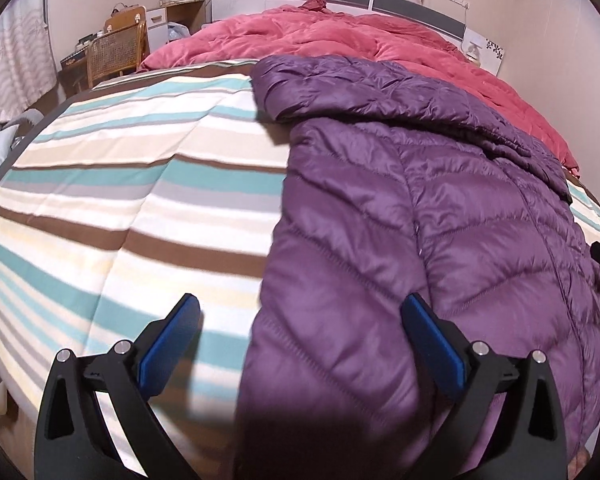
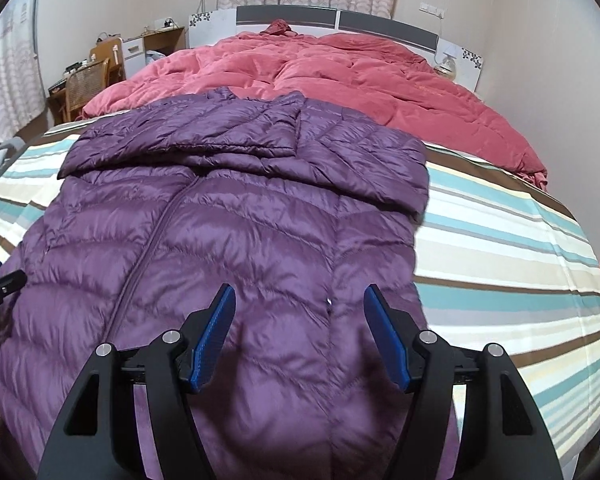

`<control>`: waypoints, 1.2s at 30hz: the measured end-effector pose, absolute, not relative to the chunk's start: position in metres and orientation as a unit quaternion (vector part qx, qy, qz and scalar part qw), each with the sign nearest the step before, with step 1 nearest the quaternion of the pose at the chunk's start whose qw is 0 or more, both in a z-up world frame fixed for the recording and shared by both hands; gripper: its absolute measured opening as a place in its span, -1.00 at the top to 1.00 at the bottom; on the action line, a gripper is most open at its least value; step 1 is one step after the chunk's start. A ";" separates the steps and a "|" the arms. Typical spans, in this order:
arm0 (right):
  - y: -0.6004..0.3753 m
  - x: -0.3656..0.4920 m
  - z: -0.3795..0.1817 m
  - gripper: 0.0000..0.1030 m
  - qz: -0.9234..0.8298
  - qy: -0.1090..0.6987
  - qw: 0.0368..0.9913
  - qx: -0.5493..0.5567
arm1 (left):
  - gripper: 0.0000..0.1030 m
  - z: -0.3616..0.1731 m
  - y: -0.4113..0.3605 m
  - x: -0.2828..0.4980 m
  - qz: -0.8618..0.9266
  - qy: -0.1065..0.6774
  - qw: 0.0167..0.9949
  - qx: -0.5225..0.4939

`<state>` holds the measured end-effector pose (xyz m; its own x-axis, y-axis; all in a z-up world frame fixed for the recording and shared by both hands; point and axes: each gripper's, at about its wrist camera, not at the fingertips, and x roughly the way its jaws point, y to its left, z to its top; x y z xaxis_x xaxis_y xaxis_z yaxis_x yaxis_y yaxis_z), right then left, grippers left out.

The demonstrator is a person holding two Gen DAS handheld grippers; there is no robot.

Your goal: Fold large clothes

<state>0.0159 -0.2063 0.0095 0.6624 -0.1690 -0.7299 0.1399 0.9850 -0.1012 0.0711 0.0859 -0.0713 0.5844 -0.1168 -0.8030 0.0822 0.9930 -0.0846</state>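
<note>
A purple quilted down jacket (image 2: 228, 248) lies spread flat, front up, on the striped bed cover (image 2: 500, 248). Its zip runs closed down the middle. The hem reaches the foot edge of the bed, and the hood lies flat at the far end, near the middle of the bed. Both sleeves are folded across the chest, just below the hood.

The left tongs (image 1: 300, 320) are showing two black, curved plastic arms, each carrying a round silver screw head at its joints and ending in a flat blue pad (image 1: 434, 344). The right tongs (image 2: 299, 312) are wearing the same build: black arms, silver screws, blue ribbed pads (image 2: 216, 336) facing inward.
</note>
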 end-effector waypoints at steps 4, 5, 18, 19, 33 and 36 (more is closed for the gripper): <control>-0.217 0.001 0.011 -0.29 -0.095 0.405 0.909 -0.017 | -0.89 -0.073 0.096 0.061 -0.062 0.457 0.887 -0.022; -0.220 -0.004 0.010 -0.29 -0.097 0.406 0.909 -0.018 | -0.84 -0.074 0.097 0.058 -0.066 0.458 0.886 -0.022; -0.287 -0.064 -0.010 -0.29 -0.106 0.456 0.882 0.054 | -0.35 -0.070 0.099 0.024 -0.131 0.457 0.880 0.005; -0.290 -0.066 -0.013 -0.29 -0.099 0.461 0.879 0.068 | -0.35 -0.070 0.098 0.021 -0.134 0.456 0.880 0.008; -0.275 -0.085 -0.027 0.67 -0.026 0.478 0.870 0.116 | 0.61 -0.066 0.095 -0.010 -0.172 0.460 0.871 0.022; -0.272 -0.090 -0.022 0.83 -0.018 0.476 0.873 0.107 | 0.84 -0.062 0.097 -0.016 -0.181 0.463 0.868 0.015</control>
<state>-0.0898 -0.2720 -0.0217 0.5469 0.0699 -0.8343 0.1333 0.9765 0.1692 -0.0158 0.0965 -0.0616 0.5063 -0.3003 -0.8084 0.3281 0.9340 -0.1414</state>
